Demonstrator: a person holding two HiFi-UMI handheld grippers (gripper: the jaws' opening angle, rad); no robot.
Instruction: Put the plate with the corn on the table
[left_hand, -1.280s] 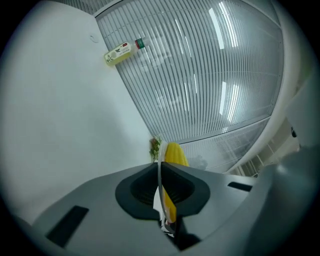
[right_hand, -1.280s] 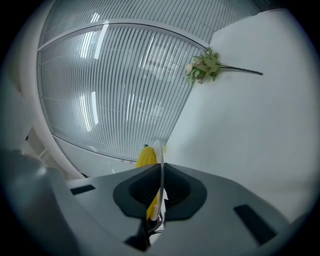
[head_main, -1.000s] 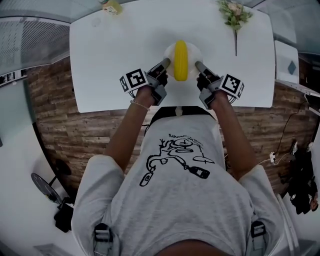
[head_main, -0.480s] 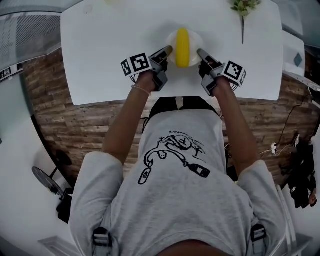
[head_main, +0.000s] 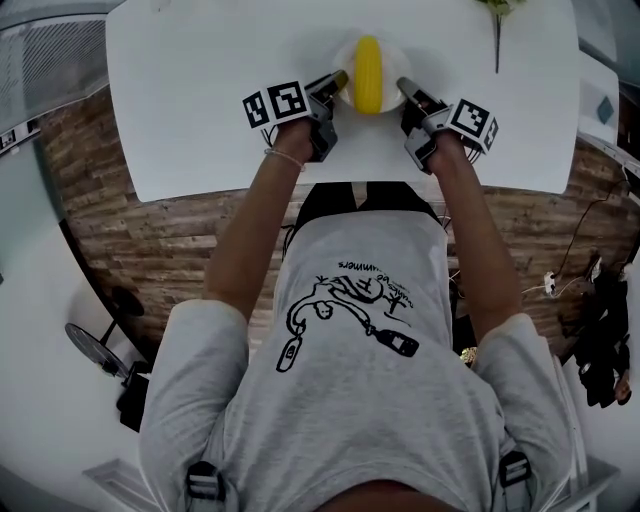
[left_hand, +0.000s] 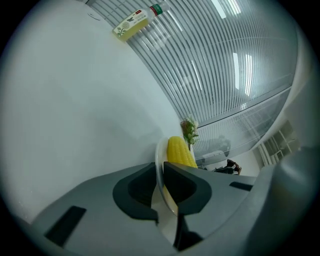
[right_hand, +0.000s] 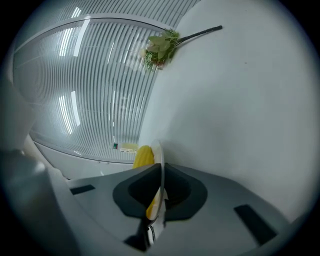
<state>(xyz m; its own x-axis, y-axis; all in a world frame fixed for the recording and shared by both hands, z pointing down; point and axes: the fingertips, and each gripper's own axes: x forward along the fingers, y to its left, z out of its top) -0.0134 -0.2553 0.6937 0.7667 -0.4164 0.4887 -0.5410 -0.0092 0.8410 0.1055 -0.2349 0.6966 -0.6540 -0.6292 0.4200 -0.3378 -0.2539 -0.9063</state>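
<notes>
A small white plate (head_main: 346, 60) with a yellow corn cob (head_main: 369, 72) on it lies low over the white table (head_main: 200, 110), near its front edge. My left gripper (head_main: 340, 79) reaches the plate's left rim. In the left gripper view the rim (left_hand: 158, 154) runs between the jaws of the left gripper (left_hand: 159, 172), which have just been opening and stand slightly apart around it, with the corn (left_hand: 179, 151) beyond. My right gripper (head_main: 403, 86) is shut on the right rim. The right gripper view shows the right gripper (right_hand: 161, 175) clamped on the thin rim (right_hand: 160, 152).
A green flower sprig (right_hand: 162, 46) lies at the table's far right. At the far left corner a small bottle (left_hand: 135, 21) lies on its side. White tabletop stretches beyond the plate. The table's front edge runs just under my wrists, with wood floor below.
Both grippers and the plate with the corn have come down toward the tabletop together, shifting up in the head view. The corn still lies across the plate.
</notes>
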